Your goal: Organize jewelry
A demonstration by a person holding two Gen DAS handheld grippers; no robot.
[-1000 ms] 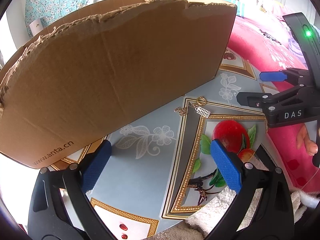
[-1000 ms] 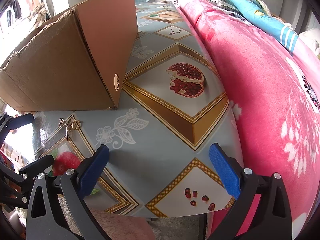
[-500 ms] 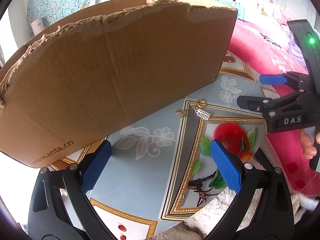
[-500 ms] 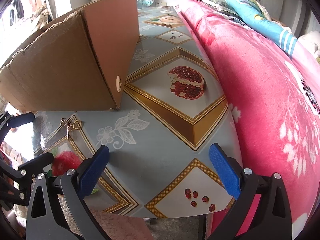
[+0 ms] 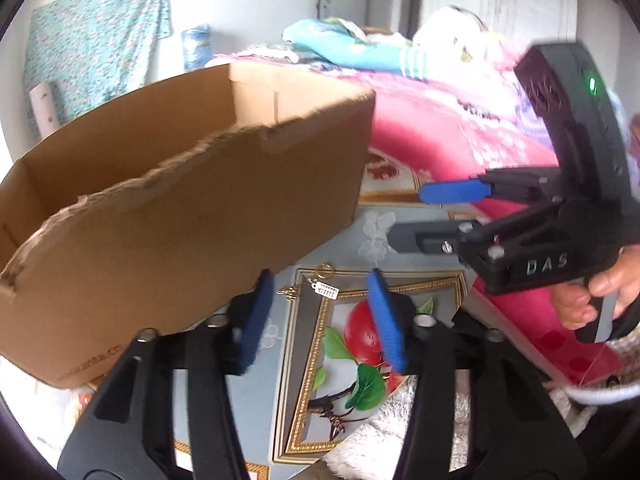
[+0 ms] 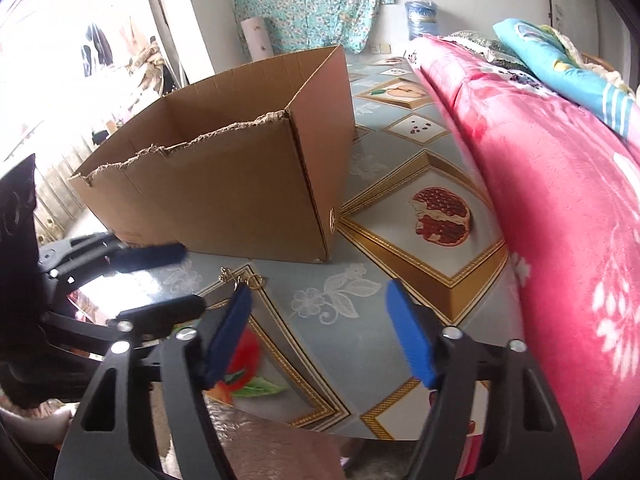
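The jewelry (image 5: 325, 288), thin gold pieces with a small white tag, lies on the patterned table just in front of the cardboard box (image 5: 180, 220). My left gripper (image 5: 320, 280) hovers above it with its jaws closing. The jewelry shows in the gap between the blue pads (image 5: 256, 320), but they do not touch it. In the right wrist view the same gold pieces (image 6: 244, 279) lie left of my right gripper (image 6: 319, 292). Its jaws are closing too, with nothing between them. The right gripper (image 5: 420, 214) also appears from the side, held by a hand (image 5: 600, 292).
The open box (image 6: 224, 200) with a torn rim stands on the fruit-print table (image 6: 400, 240). A pink blanket (image 6: 560, 200) runs along the table's right side. A white fluffy cloth (image 5: 400, 420) lies at the near edge. The left gripper (image 6: 180, 280) reaches in from the left.
The jaws of both grippers have narrowed. Both cameras have risen and tipped, so the inside of the box now shows. The jewelry has stayed in place.
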